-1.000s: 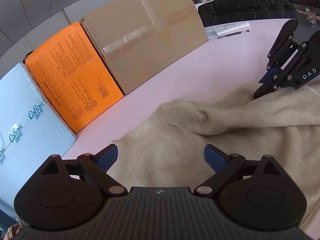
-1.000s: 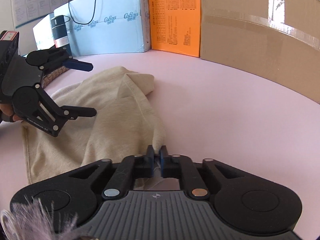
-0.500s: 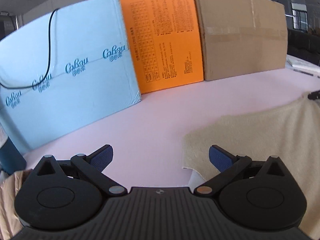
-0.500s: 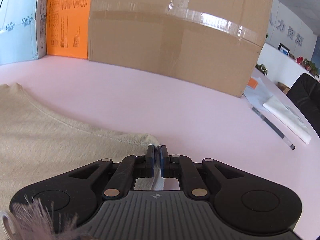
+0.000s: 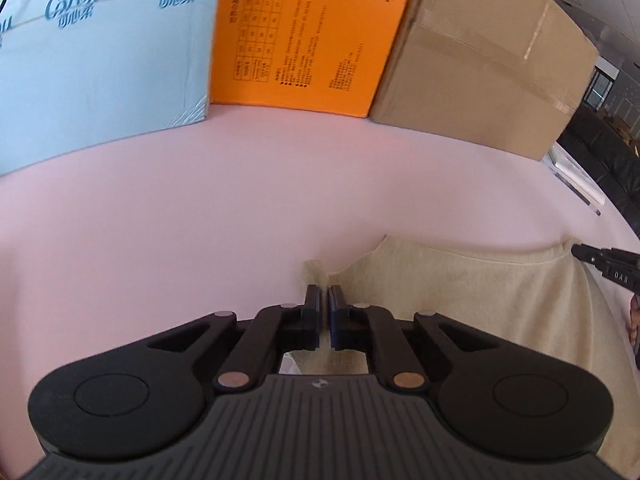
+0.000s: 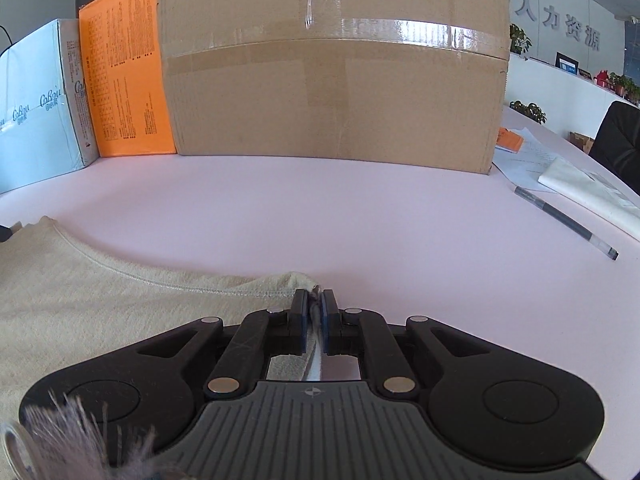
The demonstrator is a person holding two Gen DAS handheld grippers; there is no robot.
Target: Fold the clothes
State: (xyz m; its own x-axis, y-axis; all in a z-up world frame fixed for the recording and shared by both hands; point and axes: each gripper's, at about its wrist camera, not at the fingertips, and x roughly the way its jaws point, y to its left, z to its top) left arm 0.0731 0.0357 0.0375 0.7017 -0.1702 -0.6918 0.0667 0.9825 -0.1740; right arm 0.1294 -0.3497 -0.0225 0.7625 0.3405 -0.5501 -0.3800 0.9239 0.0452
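Note:
A beige knit garment (image 5: 472, 296) lies spread on the pink table (image 5: 200, 216). My left gripper (image 5: 324, 294) is shut on its left corner, where a small tuft of cloth pokes up past the pads. The right gripper's black fingertips (image 5: 600, 262) show at the far right edge of that view, at the garment's other corner. In the right wrist view the same beige garment (image 6: 100, 300) stretches out to the left, its stitched hem running along the table. My right gripper (image 6: 314, 300) is shut on the hem's right end, with cloth pinched between the blue pads.
A row of boxes stands along the back of the table: a pale blue one (image 5: 92, 56), an orange one (image 5: 304, 32) and a big taped cardboard carton (image 6: 332, 64). A pen (image 6: 564, 220) and papers (image 6: 592, 192) lie at the right. A black chair (image 6: 620, 136) stands beyond.
My left gripper was open above the cloth and has closed on the garment's left corner. The right gripper kept its grip and swung right, so the garment now lies stretched between the two.

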